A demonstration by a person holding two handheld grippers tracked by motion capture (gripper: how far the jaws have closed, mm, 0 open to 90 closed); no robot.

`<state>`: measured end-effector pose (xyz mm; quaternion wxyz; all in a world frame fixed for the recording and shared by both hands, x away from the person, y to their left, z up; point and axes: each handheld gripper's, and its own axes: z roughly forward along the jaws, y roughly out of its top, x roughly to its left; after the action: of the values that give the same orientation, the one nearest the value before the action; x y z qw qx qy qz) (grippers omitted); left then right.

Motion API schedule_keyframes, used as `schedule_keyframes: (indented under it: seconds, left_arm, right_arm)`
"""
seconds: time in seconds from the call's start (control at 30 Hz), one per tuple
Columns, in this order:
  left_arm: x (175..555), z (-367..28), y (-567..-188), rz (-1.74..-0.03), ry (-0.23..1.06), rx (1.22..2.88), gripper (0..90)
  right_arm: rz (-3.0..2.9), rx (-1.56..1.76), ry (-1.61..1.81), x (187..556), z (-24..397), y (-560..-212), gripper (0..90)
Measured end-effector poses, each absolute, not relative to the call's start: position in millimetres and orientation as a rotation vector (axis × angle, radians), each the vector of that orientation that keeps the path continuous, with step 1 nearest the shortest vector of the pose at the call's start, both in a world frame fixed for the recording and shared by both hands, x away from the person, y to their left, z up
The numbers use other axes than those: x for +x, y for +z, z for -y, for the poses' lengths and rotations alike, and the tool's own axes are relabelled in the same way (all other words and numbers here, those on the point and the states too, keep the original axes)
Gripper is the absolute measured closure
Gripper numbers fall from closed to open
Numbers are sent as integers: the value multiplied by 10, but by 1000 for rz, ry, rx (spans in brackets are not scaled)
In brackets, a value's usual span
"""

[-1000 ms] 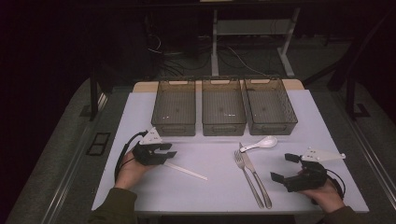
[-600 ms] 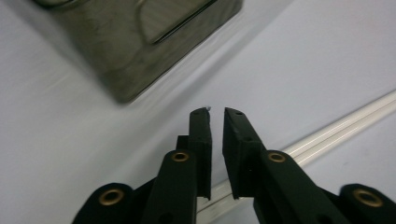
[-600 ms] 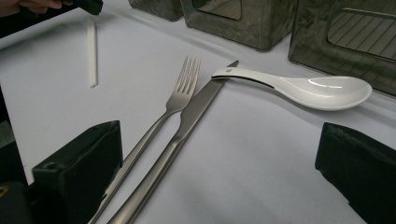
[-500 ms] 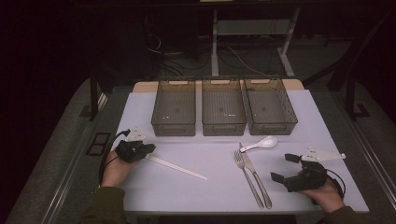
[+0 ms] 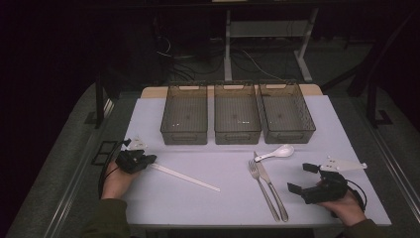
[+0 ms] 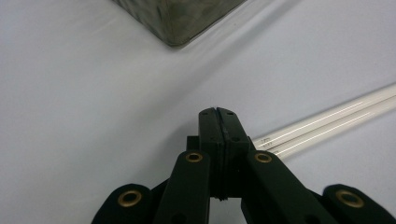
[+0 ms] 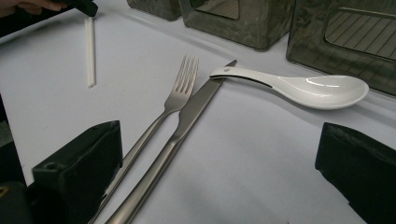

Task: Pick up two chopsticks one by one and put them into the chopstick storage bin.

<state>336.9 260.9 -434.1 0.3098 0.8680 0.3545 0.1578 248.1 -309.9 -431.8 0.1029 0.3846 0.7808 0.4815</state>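
Left gripper [image 5: 148, 159], near the left edge of the tabletop [image 5: 218, 198], with jaws pressed together on one end of the chopsticks [image 5: 184, 177]. In the left gripper view the two black jaws meet with no gap, and the white sticks [image 6: 327, 122] emerge from behind their right side, running away to the upper right. The jaws have just been closing, with the stick ends between them.

From the grip, the long axis of the chopsticks runs obliquely toward the front middle of the tabletop; the free end lies well apart from the fork [image 5: 262, 188]. The held end is the one nearest the left edge, so any lift will swing the far end in a wide arc. The left hand [image 5: 116, 179] is plainly the nearer one; the right gripper [image 5: 302, 178] rests near the front right corner, jaws wide apart around nothing, with fork, knife [image 5: 271, 187] and spoon [image 5: 277, 151] lying just beyond them.

Three bins [image 5: 236, 134] stand in a row along the far edge, the leftmost [image 5: 184, 136] closest to the held end. Judged from this layout, the coming move would carry the sticks away from the front edge toward a bin, with the long axis turned to match the bin's length.
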Motion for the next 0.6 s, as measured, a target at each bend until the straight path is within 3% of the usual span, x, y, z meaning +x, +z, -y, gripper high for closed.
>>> schedule_keyframes:
  seconds: [0.5, 0.6]
  left_arm:
    - [3272, -2603, -4350, -916, 428, 2339, 885]
    - [3234, -2541, -4306, -870, 435, 2317, 811]
  right_arm:
    - [-2295, 1143, 1422, 2474, 3120, -4307, 9]
    - [-2294, 1144, 1422, 2473, 3121, -4307, 9]
